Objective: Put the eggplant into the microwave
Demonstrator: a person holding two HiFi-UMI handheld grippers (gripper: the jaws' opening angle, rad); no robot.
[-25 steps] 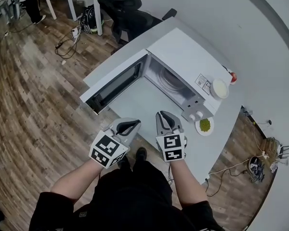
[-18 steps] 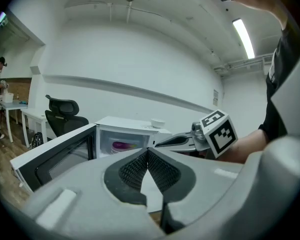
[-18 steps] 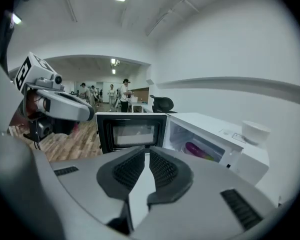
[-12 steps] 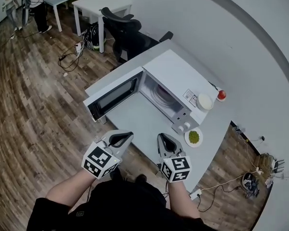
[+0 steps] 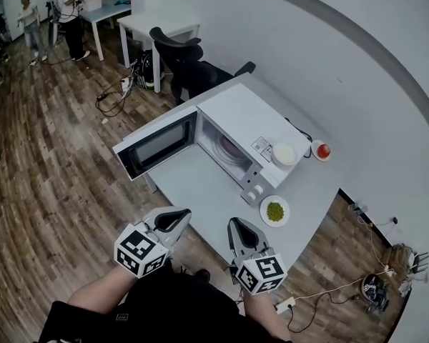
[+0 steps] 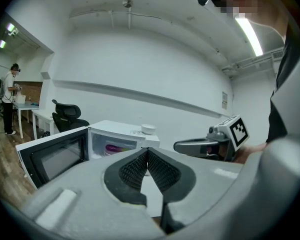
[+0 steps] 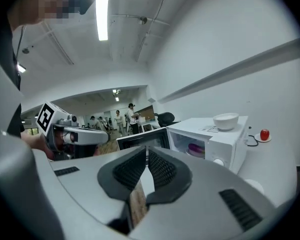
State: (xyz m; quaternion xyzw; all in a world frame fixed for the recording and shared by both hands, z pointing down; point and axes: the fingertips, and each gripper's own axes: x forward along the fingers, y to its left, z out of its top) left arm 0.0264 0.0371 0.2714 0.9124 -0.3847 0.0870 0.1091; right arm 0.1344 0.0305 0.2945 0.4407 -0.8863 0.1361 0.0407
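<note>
The white microwave point(image 5: 252, 117) stands on a white table point(image 5: 200, 186) with its door point(image 5: 154, 145) swung wide open to the left. Inside, on the turntable plate, lies the purple eggplant point(image 6: 115, 147), which also shows in the right gripper view point(image 7: 195, 148). Both grippers hang in front of the table's near edge, well short of the microwave. My left gripper point(image 5: 173, 220) point(image 6: 146, 151) is shut and holds nothing. My right gripper point(image 5: 237, 229) point(image 7: 146, 149) has just been closing; its tips meet with nothing between them.
A white bowl point(image 5: 284, 153) sits on top of the microwave. A red item on a saucer point(image 5: 322, 151) and a plate of green food point(image 5: 274, 211) lie on the table to the right. A black office chair point(image 5: 186, 63) stands behind; people stand far off at the upper left.
Both grippers have drawn back from the microwave toward the person, past the table's near edge. The microwave now looks smaller and farther away.
</note>
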